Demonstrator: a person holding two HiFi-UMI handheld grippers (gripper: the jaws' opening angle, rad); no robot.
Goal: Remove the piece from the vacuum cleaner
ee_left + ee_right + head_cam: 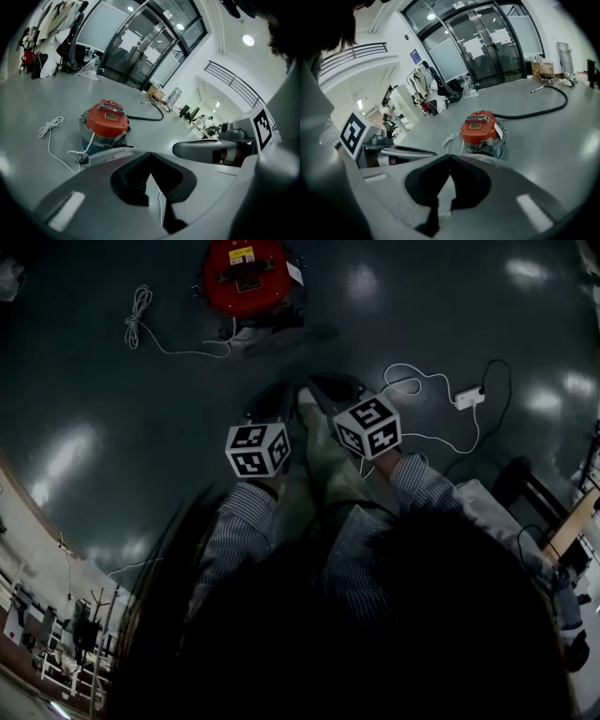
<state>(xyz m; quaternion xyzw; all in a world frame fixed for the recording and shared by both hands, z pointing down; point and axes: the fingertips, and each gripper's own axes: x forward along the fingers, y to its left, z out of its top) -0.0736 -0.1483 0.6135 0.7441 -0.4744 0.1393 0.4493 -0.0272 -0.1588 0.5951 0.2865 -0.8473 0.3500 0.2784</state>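
Observation:
The vacuum cleaner (246, 276) is a round red canister standing on the floor, far ahead of both grippers. It shows again as the vacuum cleaner (105, 123) in the left gripper view and the vacuum cleaner (480, 127) in the right gripper view. A black hose (543, 110) trails off behind it. My left gripper (272, 401) and right gripper (330, 388) hang side by side well short of it, both pointing down toward it. The left gripper (150, 154) is shut with nothing between its jaws. The right gripper (450, 157) is shut and empty too.
A coiled white cord (141, 320) lies left of the vacuum. A white power adapter (469, 397) with cables lies on the floor to the right. Glass doors (487, 47) and a coat rack stand beyond. Furniture edges (562, 531) sit at lower right.

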